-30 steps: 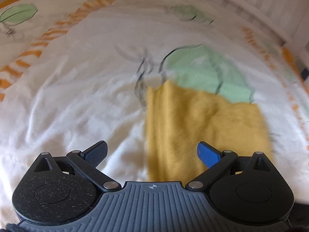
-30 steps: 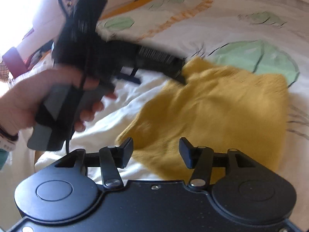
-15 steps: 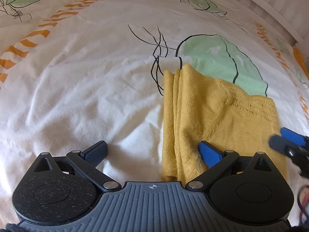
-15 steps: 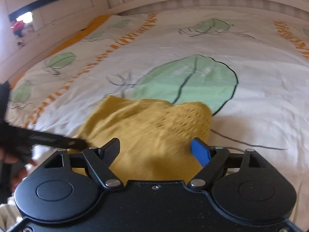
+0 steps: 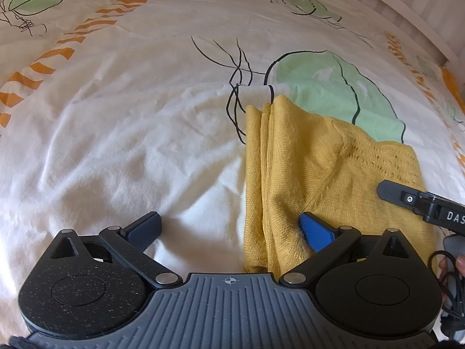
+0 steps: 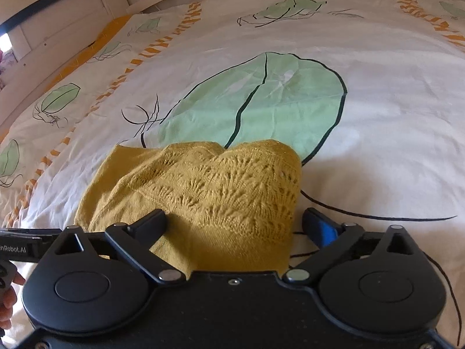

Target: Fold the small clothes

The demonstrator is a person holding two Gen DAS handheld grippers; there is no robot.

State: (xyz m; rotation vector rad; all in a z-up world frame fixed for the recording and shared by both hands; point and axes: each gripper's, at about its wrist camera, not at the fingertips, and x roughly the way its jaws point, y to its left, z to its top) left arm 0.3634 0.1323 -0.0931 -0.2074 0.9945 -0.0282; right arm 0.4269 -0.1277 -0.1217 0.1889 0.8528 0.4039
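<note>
A mustard-yellow knitted garment lies folded on the bedspread, its layered fold edge on its left. My left gripper stands open over the garment's near left corner. Its blue right finger is over the knit and its left finger over the bare sheet. In the right wrist view the lace-patterned end of the garment lies between the jaws of my right gripper. Those jaws are opening wide and the pads do not press on the knit. The right gripper's finger reaches in over the garment's right side.
The white bedspread carries green leaf prints and orange striped bands. A pale bed frame runs along the far side. Part of the left gripper and fingers of a hand show at the left edge.
The right gripper has swung from facing the left hand to the garment's lace end, and its jaws have widened. Its finger has come into the left wrist view from the right.
</note>
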